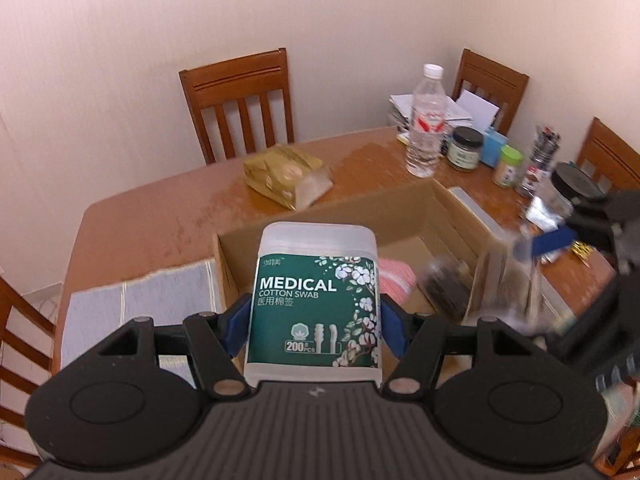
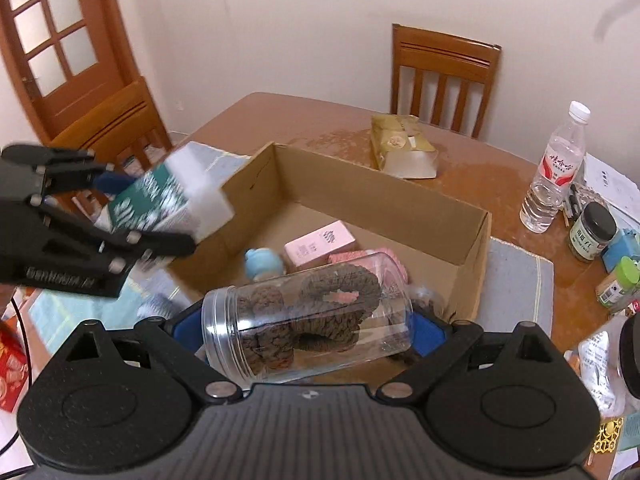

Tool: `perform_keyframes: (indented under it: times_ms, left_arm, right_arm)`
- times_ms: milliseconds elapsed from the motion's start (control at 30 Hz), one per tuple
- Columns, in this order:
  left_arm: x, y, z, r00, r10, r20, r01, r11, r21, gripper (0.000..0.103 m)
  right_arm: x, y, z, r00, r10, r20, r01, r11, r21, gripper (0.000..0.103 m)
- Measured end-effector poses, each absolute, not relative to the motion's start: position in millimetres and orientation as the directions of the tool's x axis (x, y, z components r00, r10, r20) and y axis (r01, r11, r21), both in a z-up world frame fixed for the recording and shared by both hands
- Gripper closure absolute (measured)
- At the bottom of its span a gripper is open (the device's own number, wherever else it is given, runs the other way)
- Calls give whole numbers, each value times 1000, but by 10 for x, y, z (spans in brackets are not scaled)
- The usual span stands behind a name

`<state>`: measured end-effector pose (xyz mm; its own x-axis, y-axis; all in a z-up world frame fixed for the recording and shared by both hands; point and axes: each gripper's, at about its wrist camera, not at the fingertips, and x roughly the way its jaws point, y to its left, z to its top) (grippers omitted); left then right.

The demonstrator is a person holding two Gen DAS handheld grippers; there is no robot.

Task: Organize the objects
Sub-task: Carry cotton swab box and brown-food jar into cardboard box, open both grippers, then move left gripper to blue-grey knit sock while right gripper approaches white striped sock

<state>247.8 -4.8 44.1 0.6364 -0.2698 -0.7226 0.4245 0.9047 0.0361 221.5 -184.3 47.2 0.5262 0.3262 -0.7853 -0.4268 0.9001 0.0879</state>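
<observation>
My left tongs (image 1: 314, 322) clamp a green-labelled white cotton swab tub (image 1: 316, 300) above the open cardboard box (image 2: 460, 204). My right tongs (image 2: 308, 328) grip a lidless clear plastic jar (image 2: 308, 316) of brown dried lumps, contents unidentifiable; box floor partly hidden.

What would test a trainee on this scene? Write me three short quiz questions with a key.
1. True or false: the left gripper is shut on the cotton swab box.
2. What does the right gripper hold?
A. a water bottle
B. a clear jar of dried brown pieces
C. a pink box
3. Fill in: the pink box lies inside the ______.

Key:
1. True; blue pads press both its sides.
2. B; the clear jar lies sideways between the fingers, while the water bottle stands on the table.
3. Cardboard box.
</observation>
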Motion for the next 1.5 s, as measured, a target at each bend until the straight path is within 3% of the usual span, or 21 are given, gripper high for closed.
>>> perform_keyframes:
  times_ms: [400, 500, 1033, 1500]
  left_arm:
    - [3138, -89, 76, 595, -226, -772, 382, 924, 23, 37]
    - [3222, -83, 14, 617, -198, -761, 343, 939, 35, 13]
    - [2771, -8, 300, 652, -196, -732, 372, 924, 85, 8]
    - [1841, 283, 56, 639, -147, -755, 325, 941, 92, 4]
  right_arm:
    - [2242, -1966, 349, 535, 338, -774, -339, 925, 170, 0]
    - [2175, -2050, 357, 560, 307, -769, -311, 939, 148, 0]
    - [1889, -2128, 240, 581, 189, -792, -253, 966, 45, 0]
    - [1573, -2068, -242, 532, 200, -822, -224, 970, 91, 0]
